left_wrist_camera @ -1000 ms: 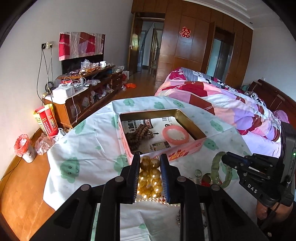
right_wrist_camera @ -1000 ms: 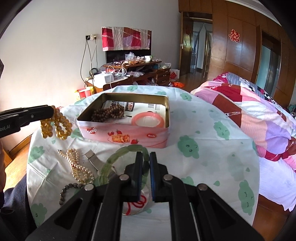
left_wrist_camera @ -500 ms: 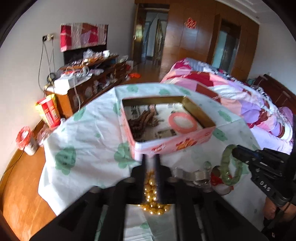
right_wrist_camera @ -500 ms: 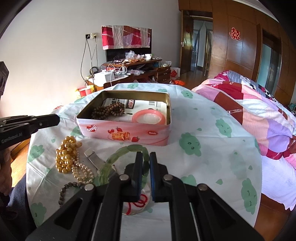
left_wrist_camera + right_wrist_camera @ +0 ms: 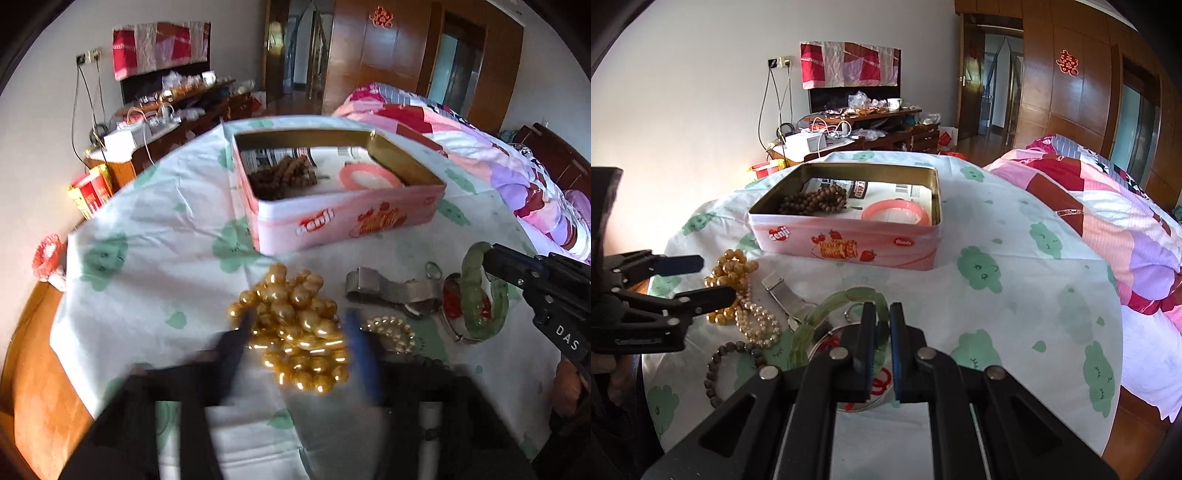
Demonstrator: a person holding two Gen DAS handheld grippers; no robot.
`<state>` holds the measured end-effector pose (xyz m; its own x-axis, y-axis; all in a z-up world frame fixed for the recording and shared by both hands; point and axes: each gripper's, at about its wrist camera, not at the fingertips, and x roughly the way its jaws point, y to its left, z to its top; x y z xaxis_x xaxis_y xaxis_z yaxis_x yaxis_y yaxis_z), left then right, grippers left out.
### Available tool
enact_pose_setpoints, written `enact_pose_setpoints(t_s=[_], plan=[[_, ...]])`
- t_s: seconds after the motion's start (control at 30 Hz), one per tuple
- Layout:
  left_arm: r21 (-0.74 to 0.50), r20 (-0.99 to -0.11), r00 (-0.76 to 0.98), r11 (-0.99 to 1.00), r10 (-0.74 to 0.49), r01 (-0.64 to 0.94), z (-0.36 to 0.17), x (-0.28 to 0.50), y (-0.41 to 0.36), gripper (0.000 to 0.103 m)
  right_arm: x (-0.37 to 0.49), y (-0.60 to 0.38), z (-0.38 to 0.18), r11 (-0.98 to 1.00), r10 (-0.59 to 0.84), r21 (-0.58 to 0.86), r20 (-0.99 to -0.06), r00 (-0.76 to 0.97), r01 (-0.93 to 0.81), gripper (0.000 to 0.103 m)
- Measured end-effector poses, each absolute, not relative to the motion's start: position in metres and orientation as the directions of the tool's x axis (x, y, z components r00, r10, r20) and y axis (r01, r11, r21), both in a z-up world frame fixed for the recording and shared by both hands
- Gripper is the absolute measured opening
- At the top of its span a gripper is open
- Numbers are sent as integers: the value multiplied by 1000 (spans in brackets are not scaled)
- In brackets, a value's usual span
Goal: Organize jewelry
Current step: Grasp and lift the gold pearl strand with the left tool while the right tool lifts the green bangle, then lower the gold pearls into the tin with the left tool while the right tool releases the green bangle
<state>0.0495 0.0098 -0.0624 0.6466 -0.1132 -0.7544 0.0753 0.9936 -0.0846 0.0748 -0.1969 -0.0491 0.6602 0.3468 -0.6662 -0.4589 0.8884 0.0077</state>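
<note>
A pile of gold beads (image 5: 295, 314) (image 5: 729, 266) lies on the cloth in front of the pink tin (image 5: 332, 225) (image 5: 849, 243). My left gripper (image 5: 299, 328) (image 5: 698, 280) straddles the pile, its jaws apart and closing, and the pads do not visibly press on the beads. The tin holds brown wooden beads (image 5: 284, 177) (image 5: 812, 199) and a pink bangle (image 5: 369, 179) (image 5: 895, 214). My right gripper (image 5: 882, 332) (image 5: 491, 258) is shut on a green jade bracelet (image 5: 846, 297) (image 5: 471, 284), holding it on edge over the table.
A pearl strand (image 5: 757, 321) (image 5: 391, 332), a metal watch band (image 5: 388, 290) (image 5: 783, 291), a dark bead bracelet (image 5: 716, 369) and a ring with red thread (image 5: 450, 306) lie near the front edge. A bed (image 5: 1108, 206) stands to the right, a cluttered cabinet (image 5: 857, 125) behind.
The left gripper came down and its jaws parted; the gold beads it carried in the air now lie on the cloth. The right gripper kept still with the green bracelet.
</note>
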Motion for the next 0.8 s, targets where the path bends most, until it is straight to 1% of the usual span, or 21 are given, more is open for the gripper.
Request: enact_pose_setpoints(t_s=[0.03,0.13,0.3,0.47,0.63,0.8], plan=[[-88,-748,653,993,-118,78,-60,48,11,17,75,-196,-50,888,347,7,-668,659,-460,9],[-111,-729,669,989,-146,95,-50,45,13,10,74,-194,-51,886,347,5,-670,657,-463,9],[-159,-664,720,979,-201,127,-13,37,16,10,73,-196,-45,888,354,14,-659,664,-460,9],[-173,-600,768,974,-222,147,20,39,20,10,73,-201,-32,890,365,22,-636,680,-456,9],[-153,-576,786,974,-224,165,36,59,19,10,81,-202,-15,890,370,18,-611,700,-455,9],[-115,-567,797,978,-210,176,40,85,15,10,104,-198,0,892,368,7,-593,716,-453,9]])
